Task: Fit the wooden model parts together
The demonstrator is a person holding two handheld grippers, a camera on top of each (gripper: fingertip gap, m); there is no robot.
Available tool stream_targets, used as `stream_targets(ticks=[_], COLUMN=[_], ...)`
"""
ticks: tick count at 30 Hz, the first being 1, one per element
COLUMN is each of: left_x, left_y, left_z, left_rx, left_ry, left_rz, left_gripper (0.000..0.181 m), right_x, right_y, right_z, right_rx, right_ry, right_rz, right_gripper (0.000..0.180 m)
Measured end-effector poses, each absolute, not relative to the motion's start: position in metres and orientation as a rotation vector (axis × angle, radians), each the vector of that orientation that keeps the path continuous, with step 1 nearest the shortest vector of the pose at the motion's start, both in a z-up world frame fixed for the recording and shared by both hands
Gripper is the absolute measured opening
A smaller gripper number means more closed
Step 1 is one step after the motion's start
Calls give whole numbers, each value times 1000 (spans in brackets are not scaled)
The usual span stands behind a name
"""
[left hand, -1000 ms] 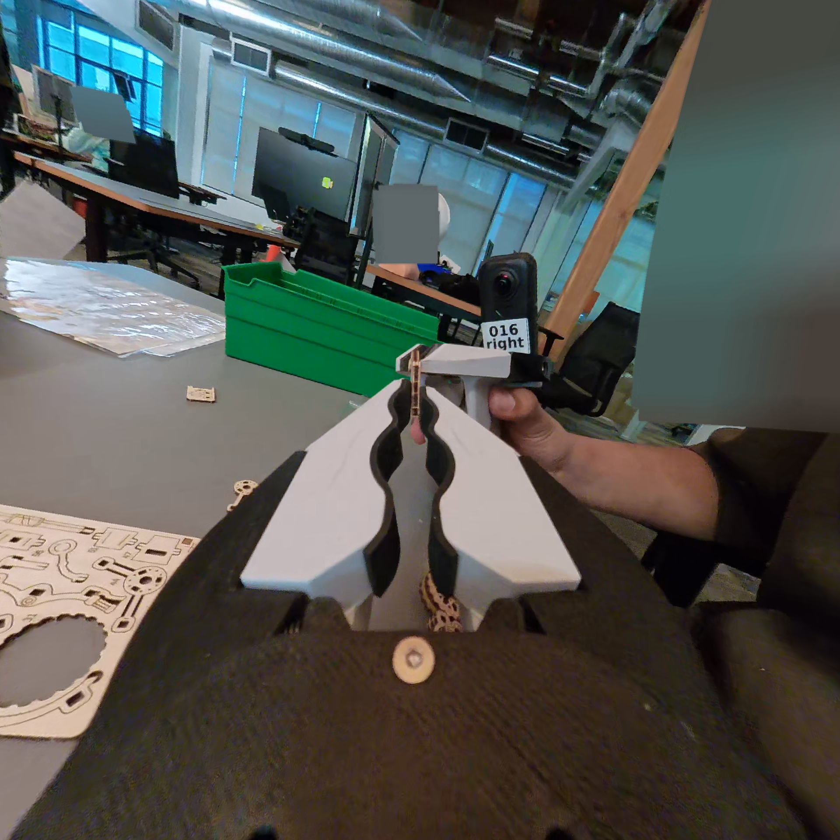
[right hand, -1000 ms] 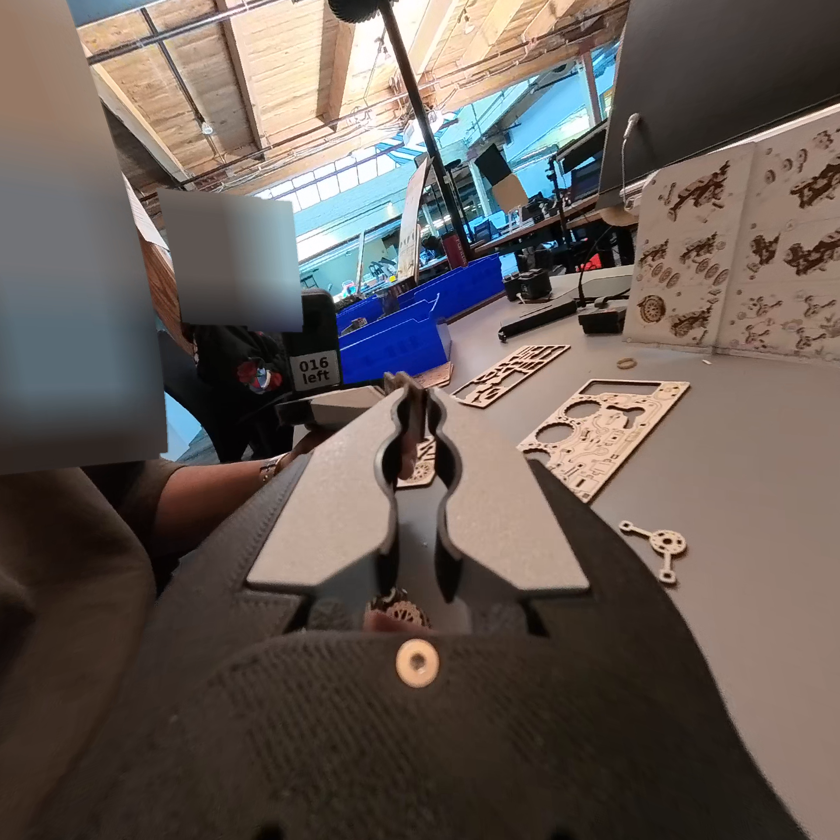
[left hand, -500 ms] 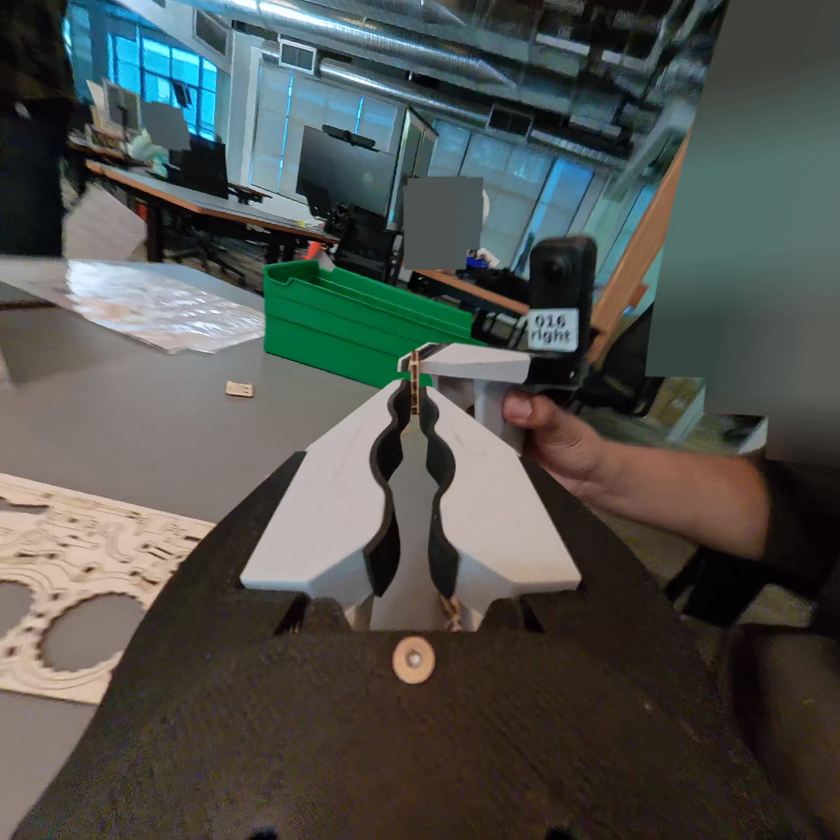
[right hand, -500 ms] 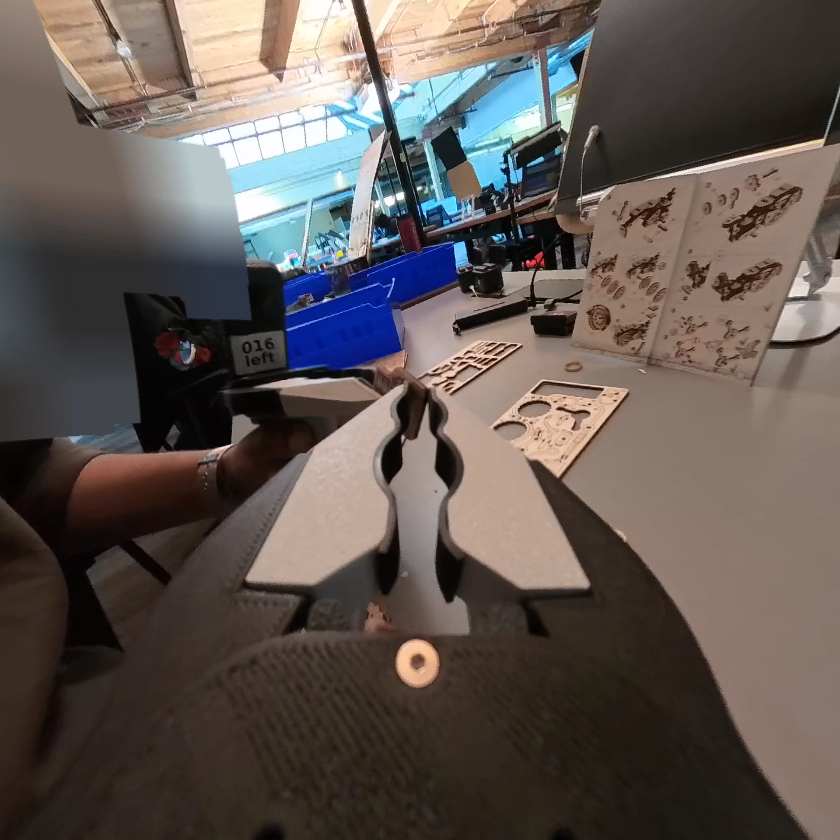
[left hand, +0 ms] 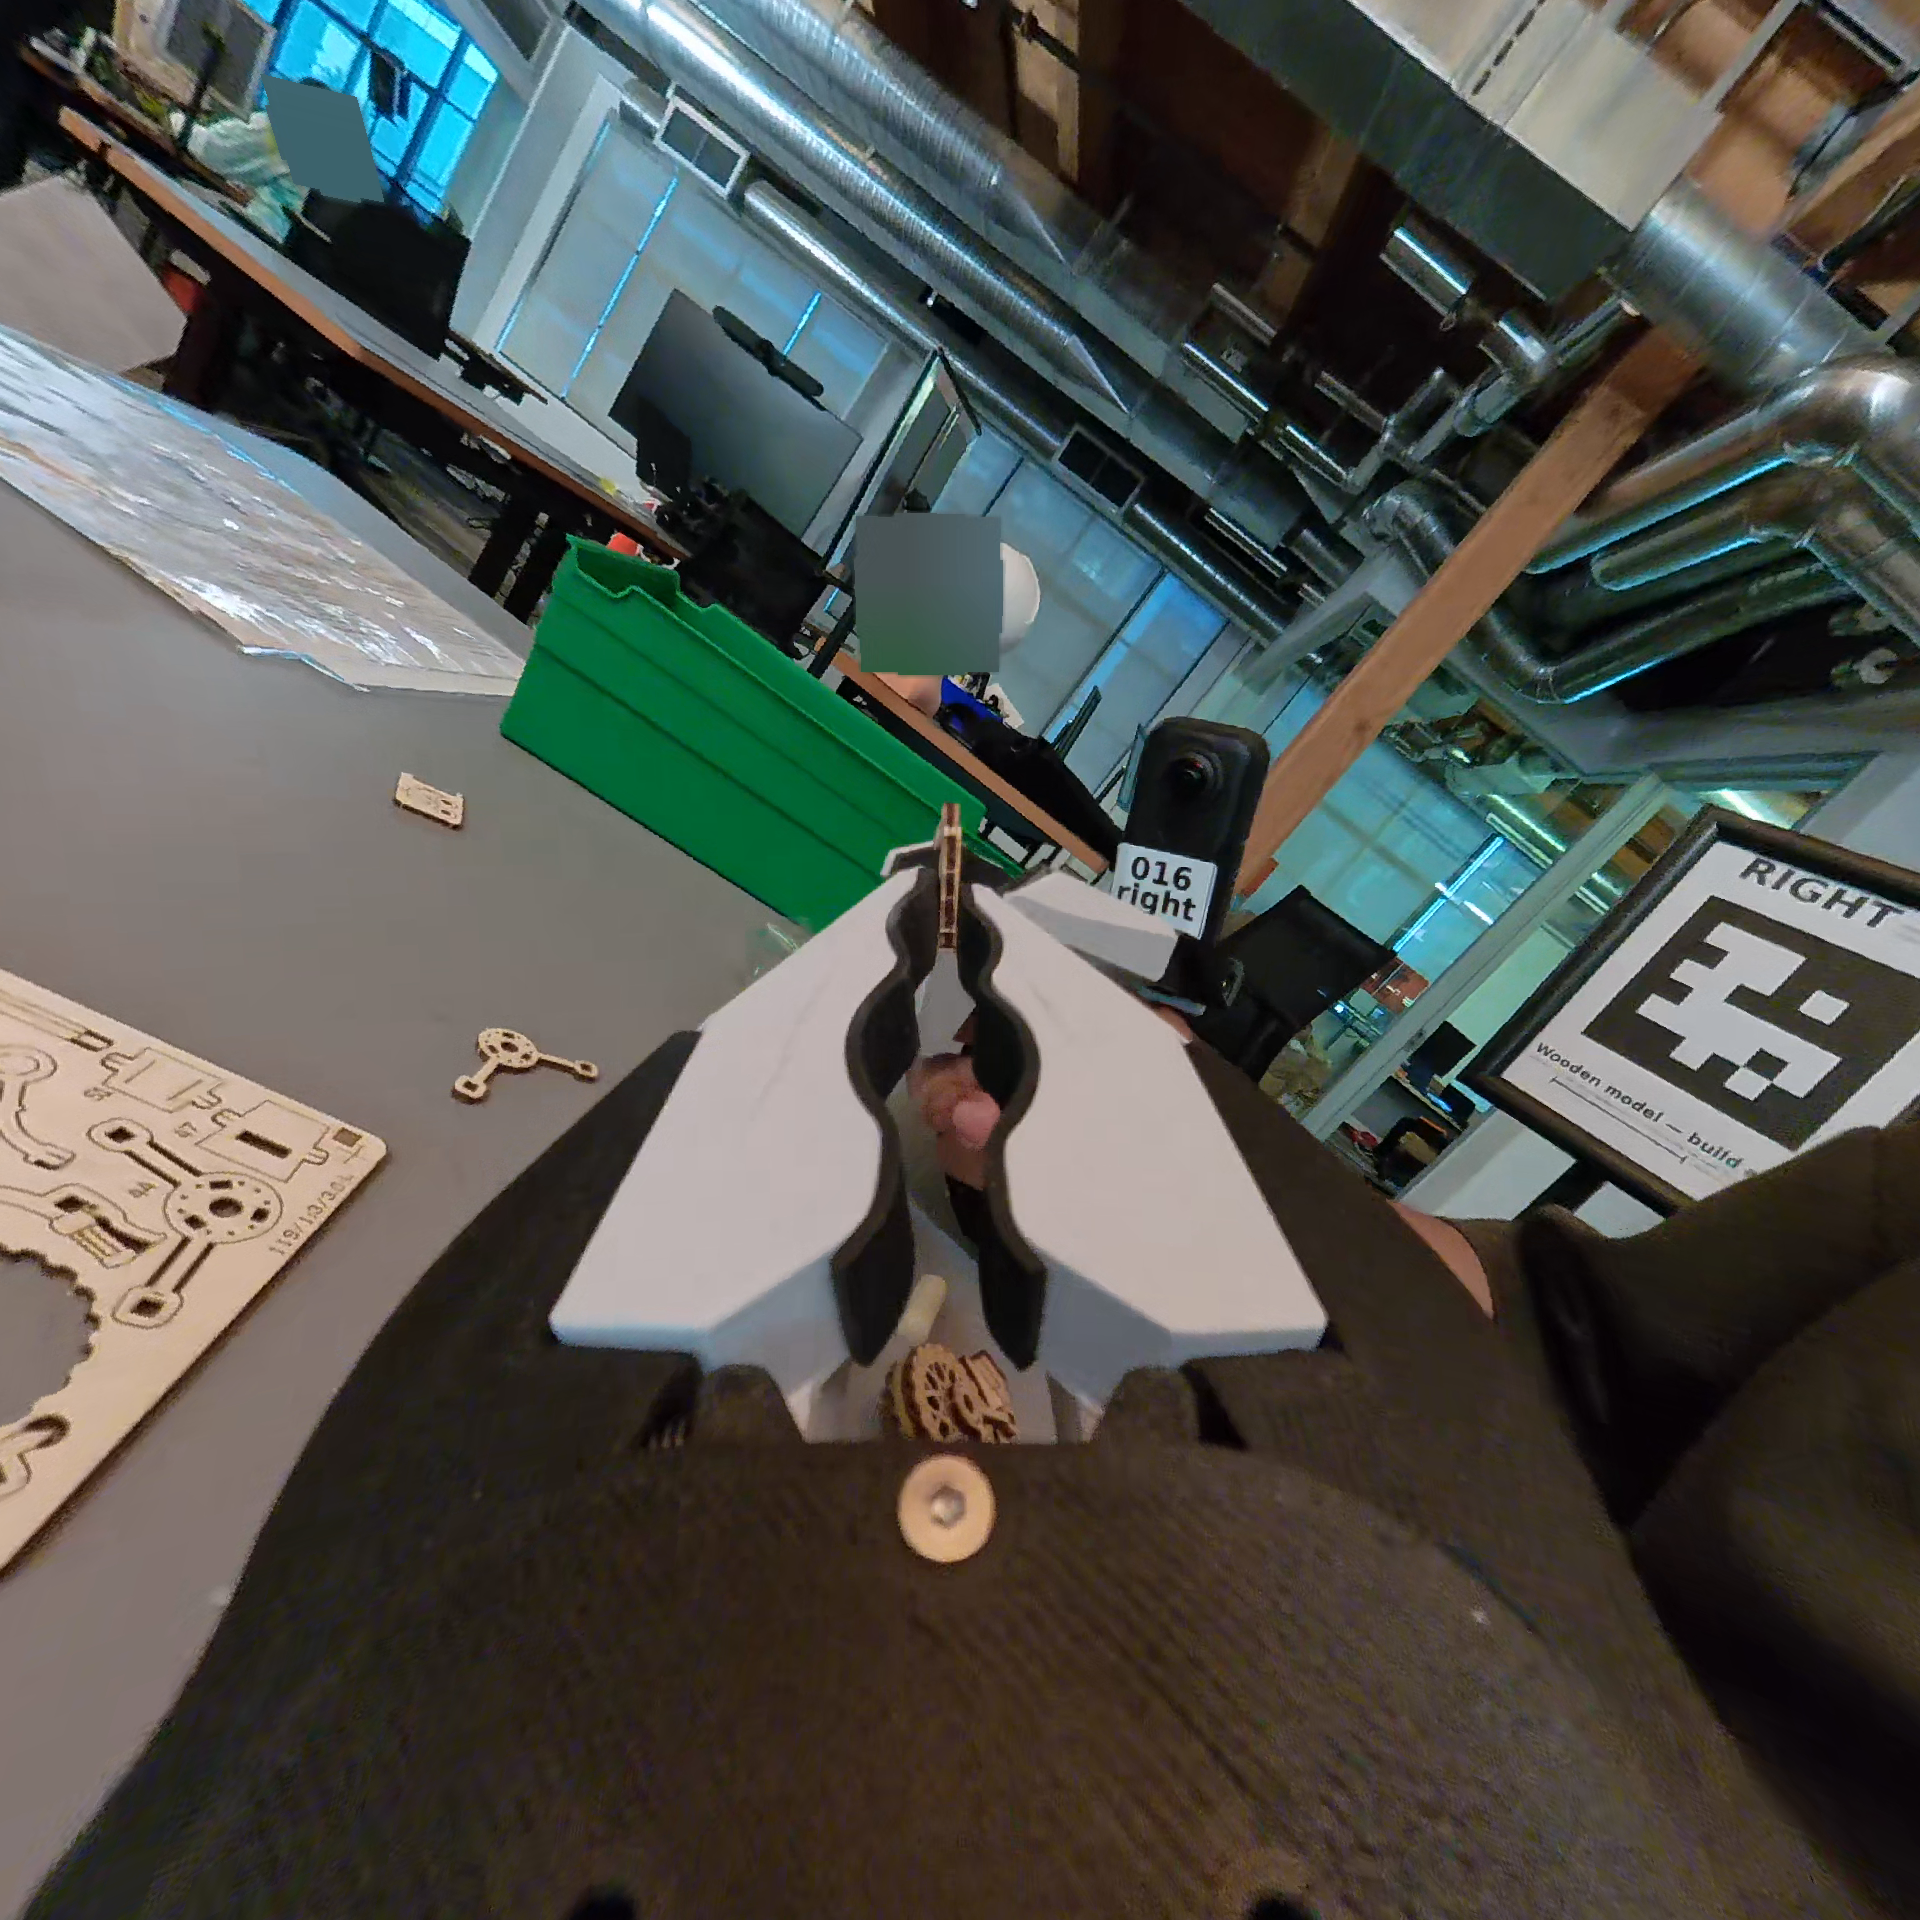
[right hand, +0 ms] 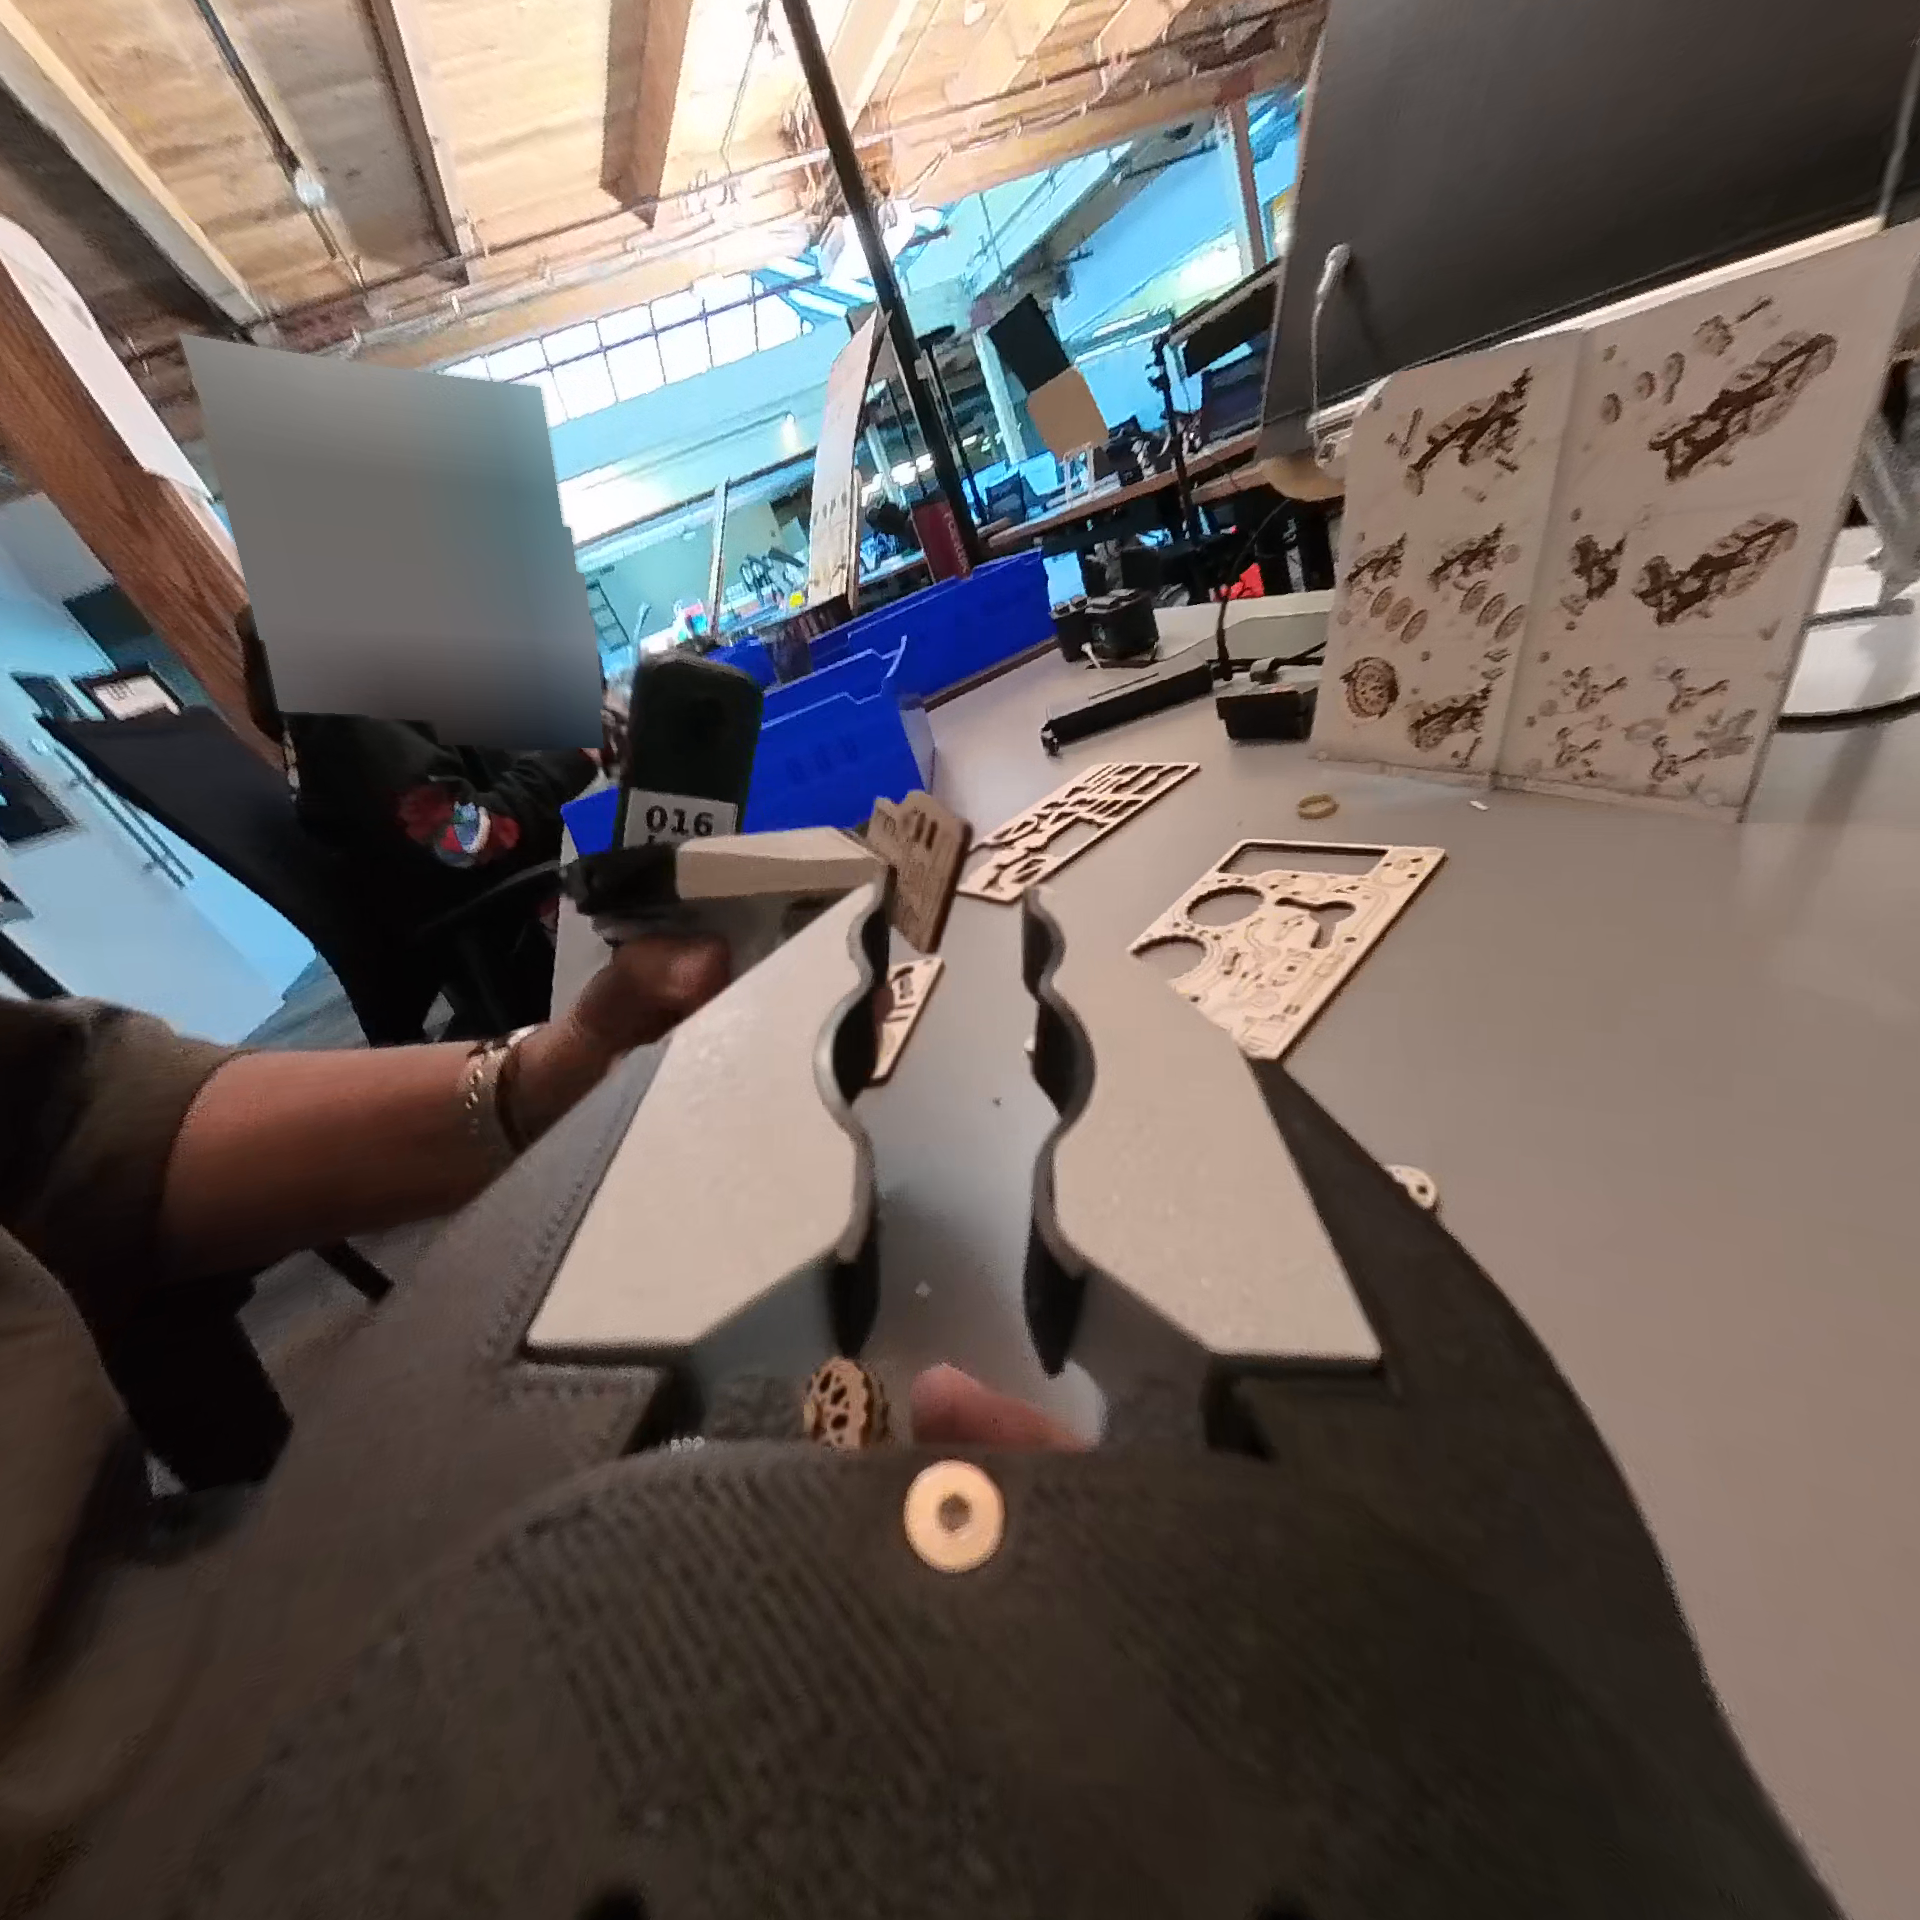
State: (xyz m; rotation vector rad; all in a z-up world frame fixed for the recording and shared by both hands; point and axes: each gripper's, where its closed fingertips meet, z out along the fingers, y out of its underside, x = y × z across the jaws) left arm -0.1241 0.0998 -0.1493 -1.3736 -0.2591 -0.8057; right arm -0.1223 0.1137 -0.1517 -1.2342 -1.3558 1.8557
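Note:
My left gripper [left hand: 948,902] is shut on a thin wooden plate [left hand: 948,873], seen edge-on at its tips. In the right wrist view the same plate [right hand: 920,873] sticks out of the left gripper [right hand: 862,868], flat side showing. My right gripper [right hand: 956,914] is open and empty, its left finger just beside the plate. It also shows behind the left gripper's tips in the left wrist view [left hand: 1091,920]. Small wooden gears [left hand: 951,1392] show under the left gripper's base, and a gear [right hand: 844,1403] with a fingertip shows under the right one.
A punched wooden sheet [left hand: 156,1195], a key-shaped piece [left hand: 520,1060] and a small tab [left hand: 428,800] lie on the grey table, with a green bin [left hand: 707,748] behind. Two more sheets [right hand: 1288,945] [right hand: 1081,821], a propped instruction leaflet [right hand: 1558,603] and blue bins [right hand: 831,727] stand farther off. The grippers are tip to tip, or close to it.
My right gripper was shut on the plate together with the left; it has opened and let go. The left gripper still holds the plate. Both views have tilted.

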Motion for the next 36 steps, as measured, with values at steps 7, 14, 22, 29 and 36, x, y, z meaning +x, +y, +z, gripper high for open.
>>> stream_targets(ticks=[7,14,22,29,36], left_x=[-113,-107,-113,-124,-145], left_y=[100,94,100,114,119], left_z=[-143,-137,-149,-156,-139], left_rx=[-1378,-1356,-1438,-1449,-1323], left_ry=[-287,-289,-266,-303,-306], left_rz=[-814,-834,-733,-803,-881], left_gripper=[1,8,17,37,48], right_x=[-115,-104,-100,-86,-41], right_y=[107,101,114,132,171], right_z=[-147,-129,-123,-120,-74], right_rx=[-1137,-1146,-1182,-1187,-1028], right_ry=[-1427,-1406,-1320,-1288,-900], right_rz=[1736,1915,1904,1874,2180], right_gripper=[5,0,0,0,0])
